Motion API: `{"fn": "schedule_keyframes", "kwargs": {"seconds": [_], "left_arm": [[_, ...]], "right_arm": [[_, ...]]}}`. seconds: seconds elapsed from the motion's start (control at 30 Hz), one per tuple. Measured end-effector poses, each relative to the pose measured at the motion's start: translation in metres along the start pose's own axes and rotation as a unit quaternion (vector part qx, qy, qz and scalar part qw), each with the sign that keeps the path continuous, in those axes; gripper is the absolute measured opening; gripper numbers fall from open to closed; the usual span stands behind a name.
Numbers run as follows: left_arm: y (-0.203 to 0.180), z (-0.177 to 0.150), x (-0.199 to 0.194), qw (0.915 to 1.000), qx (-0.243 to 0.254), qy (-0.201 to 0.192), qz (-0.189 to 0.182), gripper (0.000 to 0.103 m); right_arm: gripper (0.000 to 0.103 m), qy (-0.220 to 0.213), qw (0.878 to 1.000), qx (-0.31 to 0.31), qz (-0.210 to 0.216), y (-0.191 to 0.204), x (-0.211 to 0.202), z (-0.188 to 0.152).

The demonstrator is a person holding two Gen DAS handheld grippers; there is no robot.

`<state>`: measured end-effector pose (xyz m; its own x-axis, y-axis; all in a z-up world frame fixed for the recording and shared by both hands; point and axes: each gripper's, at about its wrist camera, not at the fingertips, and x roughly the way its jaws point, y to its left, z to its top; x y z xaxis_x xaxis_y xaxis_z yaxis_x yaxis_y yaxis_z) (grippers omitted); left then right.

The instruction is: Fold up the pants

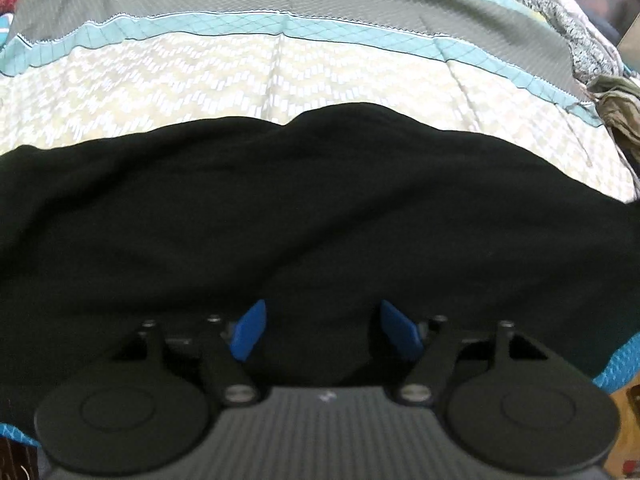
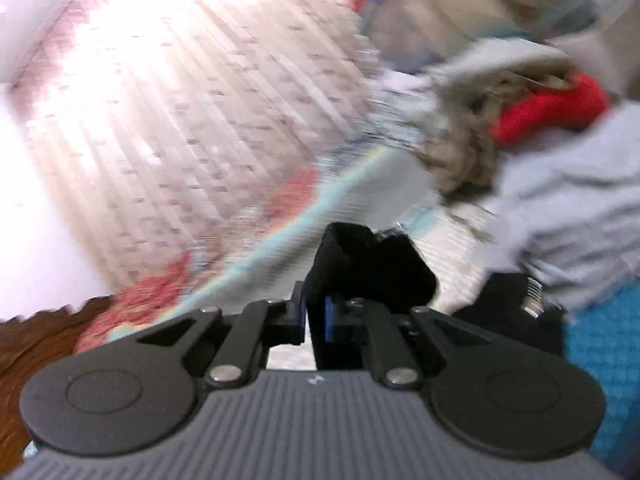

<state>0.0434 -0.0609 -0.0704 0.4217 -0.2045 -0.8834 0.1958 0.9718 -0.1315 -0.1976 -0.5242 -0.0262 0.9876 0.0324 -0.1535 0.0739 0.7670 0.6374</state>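
The black pants (image 1: pixel 304 208) lie spread across a patterned bedsheet (image 1: pixel 200 76) and fill the lower half of the left wrist view. My left gripper (image 1: pixel 322 322) is open just above the black cloth, its blue pads (image 1: pixel 250 330) wide apart with nothing between them. In the right wrist view, which is blurred, my right gripper (image 2: pixel 318 312) is shut on a bunched fold of the black pants (image 2: pixel 372 264), held up above the bed.
A pile of other clothes lies at the bed's right side: grey cloth (image 2: pixel 568 216), a red item (image 2: pixel 552 108), tan fabric (image 2: pixel 468 152). An olive garment (image 1: pixel 620 112) sits at the right edge. A brick-patterned wall (image 2: pixel 180 92) stands behind the bed.
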Motion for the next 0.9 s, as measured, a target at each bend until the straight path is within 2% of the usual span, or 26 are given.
{"fn": "schedule_keyframes", "kwargs": {"seconds": [0.03, 0.1, 0.13, 0.2, 0.23, 0.3, 0.33, 0.37, 0.4, 0.43, 0.57, 0.63, 0.67, 0.73, 0.8, 0.9], "left_arm": [[-0.002, -0.001, 0.0, 1.0, 0.002, -0.001, 0.003, 0.071], [-0.006, -0.002, 0.0, 0.9999, 0.007, -0.003, 0.009, 0.072], [-0.008, -0.003, 0.0, 0.9999, 0.011, -0.004, 0.012, 0.072], [-0.009, -0.004, 0.0, 0.9998, 0.015, -0.004, 0.015, 0.073], [-0.01, -0.004, 0.0, 0.9997, 0.016, -0.003, 0.016, 0.074], [-0.011, -0.003, 0.001, 0.9997, 0.016, -0.002, 0.018, 0.075], [-0.012, -0.001, 0.003, 0.9997, 0.015, -0.001, 0.019, 0.075], [-0.013, -0.001, 0.003, 0.9997, 0.015, 0.0, 0.02, 0.077], [-0.014, 0.0, 0.004, 0.9997, 0.015, 0.0, 0.021, 0.079], [-0.015, -0.001, 0.004, 0.9996, 0.016, 0.0, 0.022, 0.079], [-0.012, -0.004, 0.002, 0.9997, 0.018, -0.004, 0.019, 0.079], [-0.011, -0.005, 0.002, 0.9997, 0.018, -0.006, 0.017, 0.08], [-0.011, -0.005, 0.002, 0.9997, 0.019, -0.006, 0.017, 0.08], [-0.012, -0.005, 0.002, 0.9997, 0.02, -0.008, 0.015, 0.08], [-0.011, -0.005, 0.002, 0.9997, 0.018, -0.009, 0.012, 0.08], [-0.006, -0.007, -0.004, 0.9998, 0.014, -0.016, 0.004, 0.076]], "right_arm": [[0.011, -0.005, 1.0, -0.012, -0.006, -0.002, 0.001, 0.001], [0.011, -0.002, 0.998, -0.019, -0.054, -0.021, 0.006, -0.001], [0.011, 0.013, 0.995, -0.006, -0.1, -0.042, 0.007, -0.008], [0.011, 0.051, 0.98, 0.038, -0.186, -0.081, 0.014, -0.019], [0.011, 0.061, 0.977, 0.068, -0.192, -0.096, 0.01, -0.026], [0.016, 0.027, 0.98, 0.117, -0.156, -0.104, -0.013, -0.035], [0.029, 0.014, 0.981, 0.116, -0.153, -0.102, -0.02, -0.036], [0.049, 0.0, 0.981, 0.108, -0.16, -0.097, -0.026, -0.037], [0.057, -0.014, 0.98, 0.101, -0.173, -0.092, -0.03, -0.037], [0.061, -0.025, 0.978, 0.099, -0.183, -0.091, -0.032, -0.038], [0.06, -0.012, 0.973, 0.127, -0.193, -0.106, -0.019, -0.046], [0.058, -0.012, 0.974, 0.121, -0.193, -0.105, -0.014, -0.049], [0.048, -0.005, 0.974, 0.118, -0.192, -0.102, -0.009, -0.048], [0.039, 0.017, 0.975, 0.113, -0.19, -0.095, -0.002, -0.043], [0.036, 0.023, 0.974, 0.101, -0.203, -0.082, 0.006, -0.039], [0.03, 0.008, 0.976, 0.068, -0.205, -0.056, 0.007, -0.031]]}}
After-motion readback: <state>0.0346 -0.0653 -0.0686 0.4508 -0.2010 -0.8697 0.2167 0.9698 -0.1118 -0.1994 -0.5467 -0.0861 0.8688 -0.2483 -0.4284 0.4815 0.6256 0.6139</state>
